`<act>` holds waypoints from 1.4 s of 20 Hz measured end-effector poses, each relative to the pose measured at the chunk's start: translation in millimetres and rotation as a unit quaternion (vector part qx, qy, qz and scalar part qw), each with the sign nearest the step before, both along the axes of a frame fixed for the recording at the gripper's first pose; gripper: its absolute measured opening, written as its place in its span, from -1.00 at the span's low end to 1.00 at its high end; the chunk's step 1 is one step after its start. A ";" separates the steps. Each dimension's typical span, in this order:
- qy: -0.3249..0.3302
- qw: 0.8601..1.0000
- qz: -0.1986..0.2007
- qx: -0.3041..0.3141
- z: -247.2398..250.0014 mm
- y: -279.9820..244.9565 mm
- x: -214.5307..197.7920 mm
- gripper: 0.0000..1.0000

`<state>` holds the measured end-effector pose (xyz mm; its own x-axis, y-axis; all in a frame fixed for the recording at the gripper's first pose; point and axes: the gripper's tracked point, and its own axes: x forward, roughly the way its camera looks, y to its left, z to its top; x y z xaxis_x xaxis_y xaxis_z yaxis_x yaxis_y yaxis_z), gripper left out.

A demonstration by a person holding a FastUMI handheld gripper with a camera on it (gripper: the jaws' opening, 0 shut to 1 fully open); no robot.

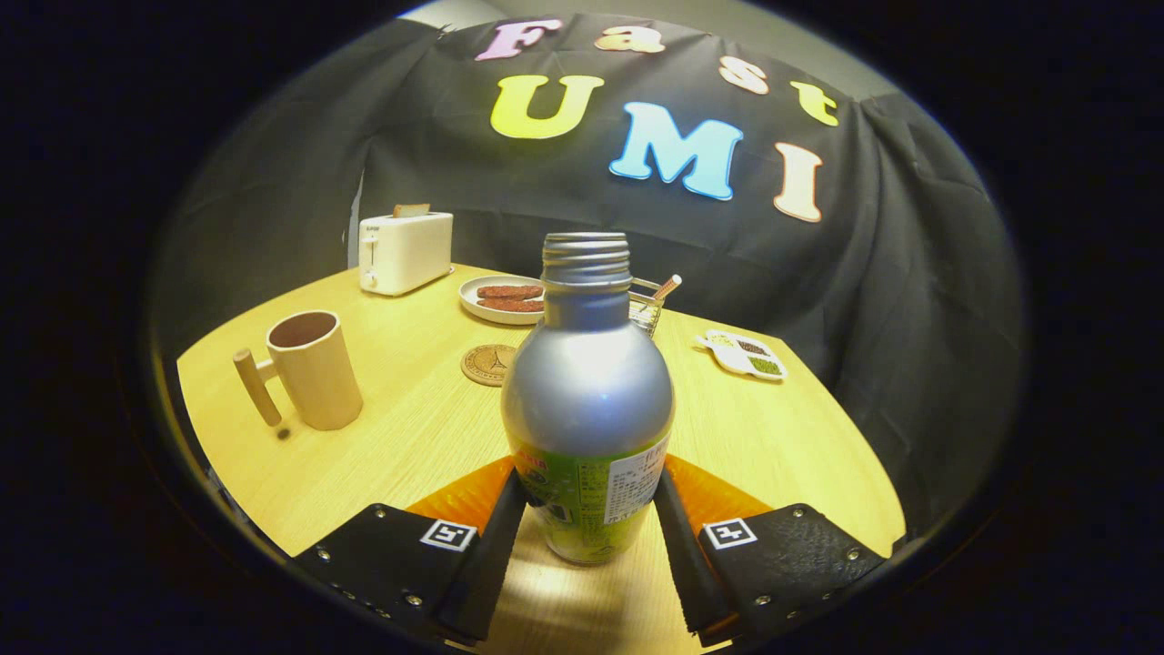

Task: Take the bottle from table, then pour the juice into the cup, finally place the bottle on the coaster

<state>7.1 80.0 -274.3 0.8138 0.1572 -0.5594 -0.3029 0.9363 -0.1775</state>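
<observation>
Between my claw's [588,523] two fingers stands the bottle [587,400], upright on the desk [409,437], its cap off and the threaded neck bare. Both fingers sit against its labelled lower body, one on each side, so I read the claw as pinching the bottle, though whether it bites hard or merely touches I cannot tell from here. I judge the first step to be in hand: the grasp is made or nearly so, and the bottle's base looks to be on the wood, not lifted yet. Its metal wall hides the juice level.

Next I would need a firm squeeze, a straight lift, then a carry toward the cup [314,368], which stands beyond the left finger with its peg handle pointing away from the bottle; its inside looks dark and empty as far as I can see. Just past the bottle lies the round coaster [489,364], bare. Farther off sit a plate [503,300] holding sausages, a toaster [405,252], and a small divided dish [744,355].
</observation>
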 end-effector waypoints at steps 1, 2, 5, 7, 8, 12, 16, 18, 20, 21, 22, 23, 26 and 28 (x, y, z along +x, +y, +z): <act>-0.005 1.000 0.006 -0.012 3.1 2.0 1.7 0.52; -0.010 1.000 0.011 -0.022 8.3 4.7 3.4 0.52; -0.014 0.999 0.019 -0.047 16.1 10.6 9.1 0.52; -0.016 0.997 0.030 -0.067 22.3 16.7 12.0 0.52; -0.018 0.996 0.039 -0.079 25.3 21.1 12.8 0.52; -0.031 0.990 0.060 -0.128 34.7 34.3 17.2 0.52; -0.037 0.984 0.080 -0.158 38.8 56.3 19.7 0.52; -0.042 0.976 0.098 -0.188 41.7 61.8 22.2 0.52; -0.044 0.971 0.110 -0.210 44.1 67.8 25.1 0.52; -0.042 0.969 0.114 -0.217 43.2 69.0 25.2 0.52; -0.039 0.967 0.116 -0.224 42.1 70.5 25.9 0.52; -0.034 0.965 0.120 -0.231 38.5 73.9 26.6 0.52; -0.031 0.956 0.135 -0.258 37.5 86.1 24.0 0.52; -0.027 0.948 0.150 -0.280 34.8 95.2 22.3 0.52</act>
<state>29.4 175.3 -239.5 0.8091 0.0775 -0.5825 -0.5173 0.5641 -0.6435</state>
